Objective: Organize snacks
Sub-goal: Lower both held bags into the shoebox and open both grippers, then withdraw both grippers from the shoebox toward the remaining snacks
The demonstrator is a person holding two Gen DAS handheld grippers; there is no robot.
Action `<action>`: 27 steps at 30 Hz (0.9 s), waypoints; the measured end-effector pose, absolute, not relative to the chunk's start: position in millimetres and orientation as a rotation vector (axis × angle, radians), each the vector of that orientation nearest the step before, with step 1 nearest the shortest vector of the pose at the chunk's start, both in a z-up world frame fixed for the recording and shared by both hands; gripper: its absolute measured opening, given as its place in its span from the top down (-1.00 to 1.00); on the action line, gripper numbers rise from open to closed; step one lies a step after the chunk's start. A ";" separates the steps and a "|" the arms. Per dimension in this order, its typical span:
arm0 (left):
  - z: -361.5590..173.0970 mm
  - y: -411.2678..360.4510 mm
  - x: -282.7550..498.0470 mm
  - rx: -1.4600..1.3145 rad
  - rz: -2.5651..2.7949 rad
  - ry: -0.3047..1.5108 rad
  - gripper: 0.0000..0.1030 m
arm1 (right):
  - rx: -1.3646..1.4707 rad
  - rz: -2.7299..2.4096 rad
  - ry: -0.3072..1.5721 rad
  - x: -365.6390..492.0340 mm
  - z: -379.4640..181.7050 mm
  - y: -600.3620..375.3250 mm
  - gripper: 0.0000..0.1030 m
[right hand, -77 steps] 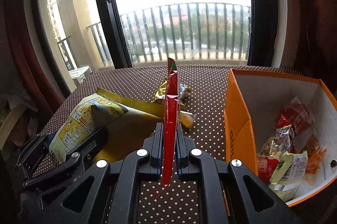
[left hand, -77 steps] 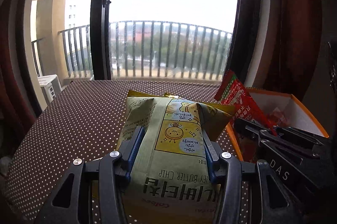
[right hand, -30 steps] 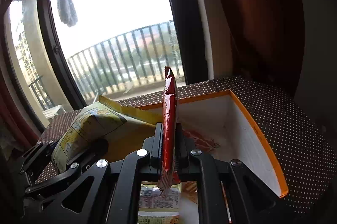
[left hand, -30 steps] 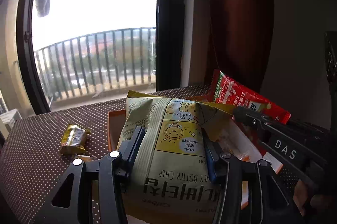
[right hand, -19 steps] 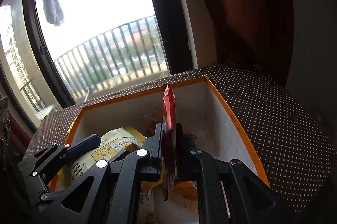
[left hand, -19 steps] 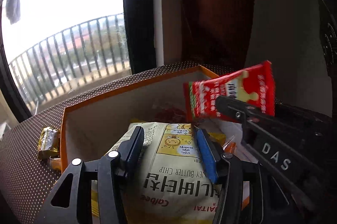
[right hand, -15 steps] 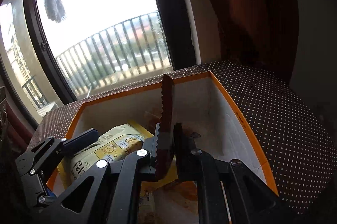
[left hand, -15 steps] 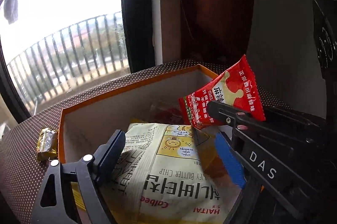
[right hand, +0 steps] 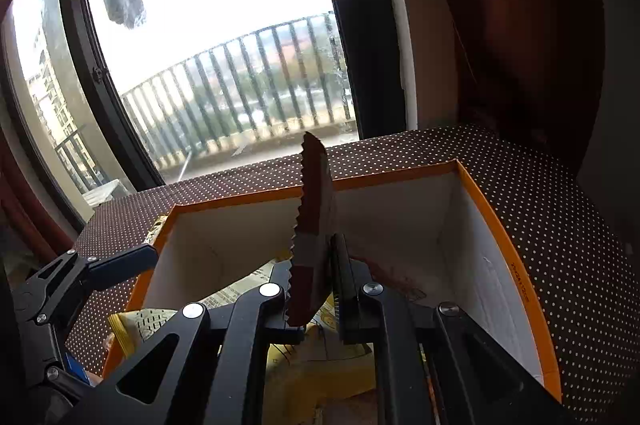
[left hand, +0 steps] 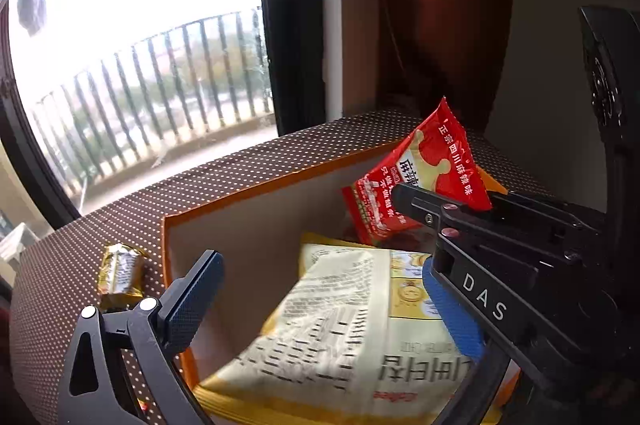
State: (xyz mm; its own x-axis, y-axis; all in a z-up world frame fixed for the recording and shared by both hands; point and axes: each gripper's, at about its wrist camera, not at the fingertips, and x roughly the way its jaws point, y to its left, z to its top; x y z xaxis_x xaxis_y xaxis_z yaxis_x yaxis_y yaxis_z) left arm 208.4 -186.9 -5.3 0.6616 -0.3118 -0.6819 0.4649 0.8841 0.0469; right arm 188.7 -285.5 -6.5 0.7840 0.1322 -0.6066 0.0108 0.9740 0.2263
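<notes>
A yellow chip bag (left hand: 360, 325) lies loose inside the orange box (left hand: 256, 193), white inside. My left gripper (left hand: 320, 261) hangs over it with jaws still opening, and the pads are clear of the bag. My right gripper (right hand: 316, 253) is shut on a red snack packet (right hand: 314, 209), held upright and edge-on above the box (right hand: 400, 177). The left wrist view shows that red packet (left hand: 416, 181) from the side at the right, above the bag's far end. The yellow bag (right hand: 320, 369) also shows beneath the right gripper.
A small gold-wrapped snack (left hand: 120, 269) lies on the brown dotted tablecloth (left hand: 72, 265) just left of the box. Behind the table are a large window with a balcony railing and a dark red curtain (right hand: 520, 45) at the right.
Both grippers swung right from the open table to above the box. The left jaws spread and let go of the yellow bag, which dropped into the box. The red packet tilted.
</notes>
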 end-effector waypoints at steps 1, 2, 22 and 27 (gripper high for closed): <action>-6.2 -187.5 209.9 0.225 -0.439 0.732 -0.95 | 0.216 0.058 0.680 191.6 -6.4 -284.3 0.76; -8.6 -188.1 212.7 0.225 -0.437 0.746 -0.95 | 0.206 0.047 0.696 194.5 -6.7 -283.1 0.75; 10.3 -169.6 162.1 0.217 -0.384 0.641 -0.99 | 0.185 -0.028 0.632 143.4 14.9 -271.4 -0.83; 11.3 -151.3 149.3 0.154 -0.389 0.652 -0.99 | 0.169 -0.036 0.625 129.7 21.0 -257.7 -0.86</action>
